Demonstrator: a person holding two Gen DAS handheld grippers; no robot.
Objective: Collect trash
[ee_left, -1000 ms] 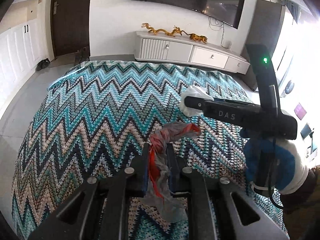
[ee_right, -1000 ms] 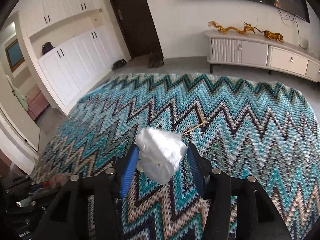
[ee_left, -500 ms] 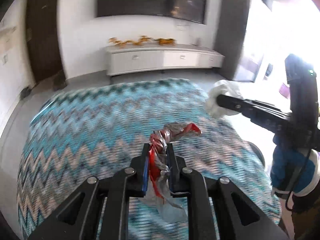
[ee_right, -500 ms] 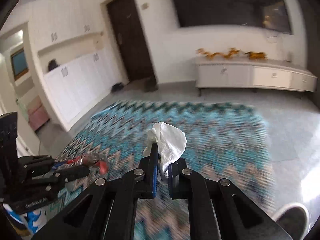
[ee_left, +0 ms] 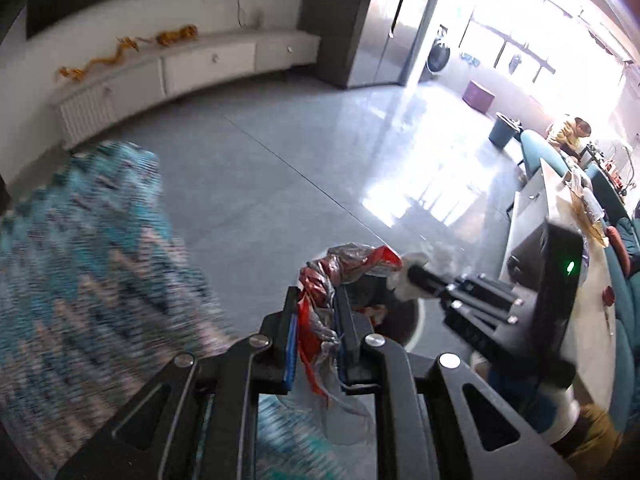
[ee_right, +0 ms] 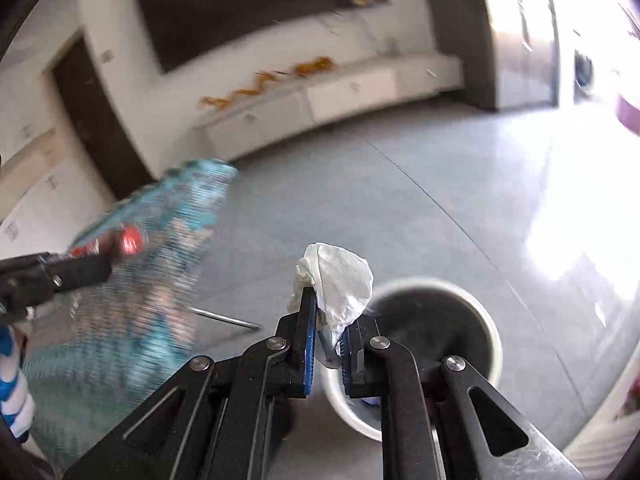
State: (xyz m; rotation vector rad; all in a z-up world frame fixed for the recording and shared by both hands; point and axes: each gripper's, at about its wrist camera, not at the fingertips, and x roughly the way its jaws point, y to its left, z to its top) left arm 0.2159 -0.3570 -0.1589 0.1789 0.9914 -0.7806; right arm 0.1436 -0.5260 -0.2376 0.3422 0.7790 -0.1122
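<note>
Both claws have swung away from the zigzag-knit teal blanket [ee_left: 92, 264] toward the grey tiled floor [ee_left: 280, 168]. The right claw [ee_right: 326, 340], its jaws easing open slightly, grips a crumpled white tissue [ee_right: 340, 276] just above a round white bin with a dark inside [ee_right: 436, 320]. The left claw [ee_left: 316, 328] is clenched on a crinkled red-and-silver plastic wrapper [ee_left: 344, 268], held near the right claw over the bin's rim [ee_left: 416, 328].

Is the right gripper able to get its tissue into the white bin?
Probably yes. The right gripper, jaws opening, has the tissue between them just beside the white bin's open mouth, nothing between.
</note>
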